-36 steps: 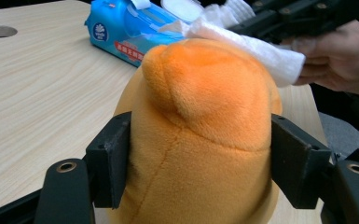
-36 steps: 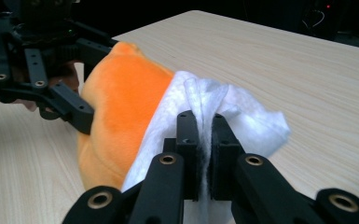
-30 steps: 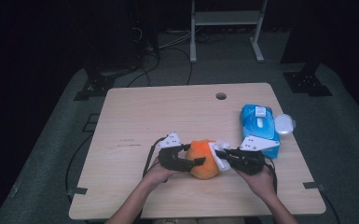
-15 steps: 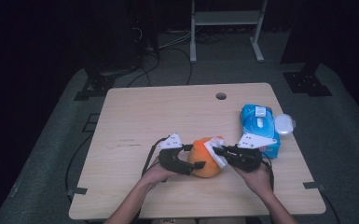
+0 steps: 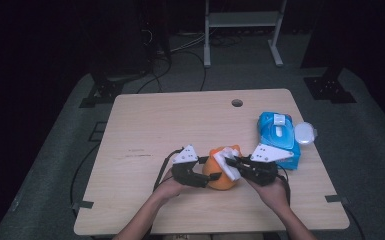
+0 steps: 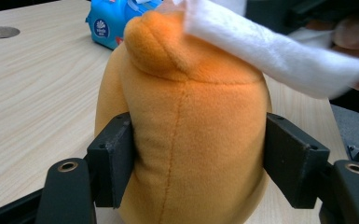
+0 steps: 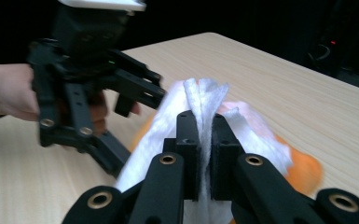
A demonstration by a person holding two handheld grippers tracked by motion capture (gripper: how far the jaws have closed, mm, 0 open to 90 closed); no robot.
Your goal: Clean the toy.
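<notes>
Left claw [image 6: 198, 154], jaws just closing, squeezes the orange plush [image 5: 220, 172] standing on the tabletop [image 5: 145, 130]; right claw [image 7: 205, 135] pinches a white wipe [image 6: 270, 51] draped over its top, hiding the plush's face

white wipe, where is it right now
In the high view the white wipe lies across the top of the orange plush toy near the table's front edge, pinched by the right gripper, left of the blue wipes pack.

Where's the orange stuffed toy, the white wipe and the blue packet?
orange stuffed toy [image 6: 186, 140], left gripper view, on the middle of its plush body.
white wipe [image 7: 200, 100], right gripper view, on its folded upper edge.
blue packet [image 5: 277, 135], high view, on its top face.
</notes>
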